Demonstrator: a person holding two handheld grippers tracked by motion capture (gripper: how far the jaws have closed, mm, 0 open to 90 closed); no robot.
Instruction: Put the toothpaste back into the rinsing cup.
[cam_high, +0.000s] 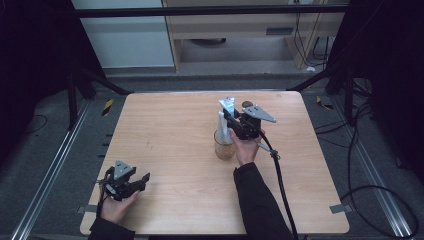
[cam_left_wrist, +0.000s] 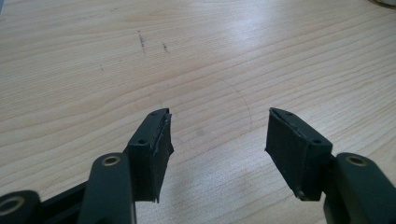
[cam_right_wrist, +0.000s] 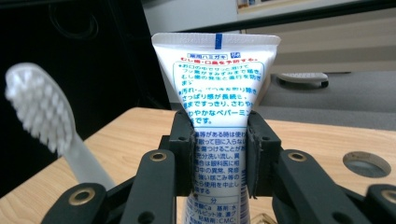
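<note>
Right up against the lens: the right hand-held gripper (cam_right_wrist: 219, 154), clamped on a white toothpaste tube (cam_right_wrist: 217, 93), pads pinching the printed body partway up, crimped end standing tall above the jaws. Held upright like that probably so the cap end drops straight into the cup (cam_high: 224, 145) sitting directly below the gripper, close in front of the person's right hand (cam_high: 245, 150). Tube looks partly lowered into the cup already, though hard to say whether the bottom has touched. Just off to the gripper's left, a clear toothbrush (cam_right_wrist: 44, 116) leaning bristles-up, apparently parked in that same cup, so looks like a tidy-the-bathroom-stuff kind of job. Narrow grip on the middle makes sense: keeps the tube from flopping and leaves the lower end free to slide in beside the brush.

Further out, past the gripper on its right, a round hole (cam_right_wrist: 366, 163) in the tabletop (cam_high: 170, 130). Way over on the near-left corner, the left hand-held gripper (cam_left_wrist: 217, 135) resting low over bare wood, jaws spread wide with nothing between them, presumably just waiting out of the way.
</note>
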